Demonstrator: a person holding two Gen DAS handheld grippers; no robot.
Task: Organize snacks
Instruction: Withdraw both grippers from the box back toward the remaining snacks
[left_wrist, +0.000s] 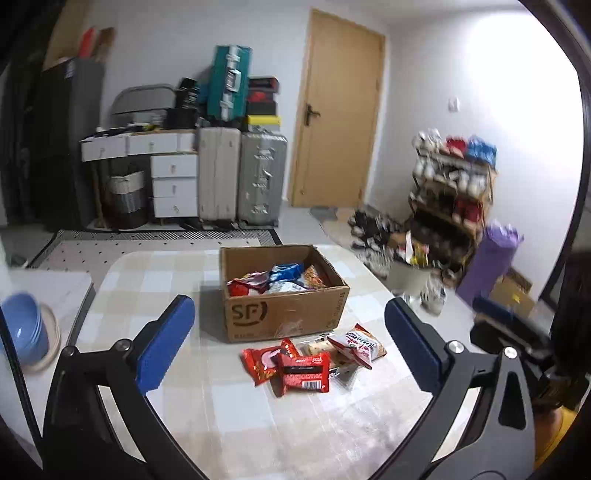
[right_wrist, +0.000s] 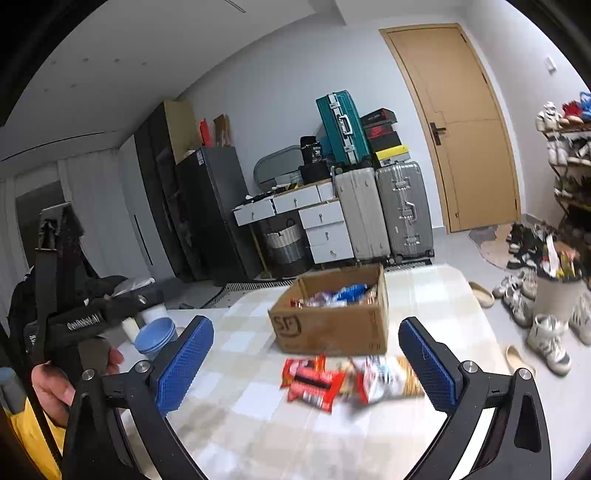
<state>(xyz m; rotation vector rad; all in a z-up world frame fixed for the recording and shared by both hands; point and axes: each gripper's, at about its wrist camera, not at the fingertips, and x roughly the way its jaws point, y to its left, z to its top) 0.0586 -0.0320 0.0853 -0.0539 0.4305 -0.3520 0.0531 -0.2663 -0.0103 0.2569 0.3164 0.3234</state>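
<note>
A: Looking along your left gripper (left_wrist: 290, 345), what sits in the cardboard box (left_wrist: 284, 314)?

B: Several snack packets (left_wrist: 275, 280) lie inside it: a red one at the left, a blue one behind, a silvery one in the middle and an orange-patterned one at the right. The box is open-topped and stands on the checked table (left_wrist: 166, 280), with "SF" printed on its near wall.

A: And outside it?

B: A loose pile of snacks (left_wrist: 314, 363) lies on the table just in front of the box, apart from it. You have red wrappers at the left of the pile and a white packet with red and blue print at the right.

A: Are your tools holding anything?

B: No. Your left gripper's blue pads (left_wrist: 166, 350) stand wide apart with nothing between them, above the table. Your right gripper (right_wrist: 306, 373) is likewise spread wide and empty.

A: Any other containers?

B: Stacked blue bowls (left_wrist: 24, 328) sit off the table's left edge. Their contents cannot be seen.
</note>
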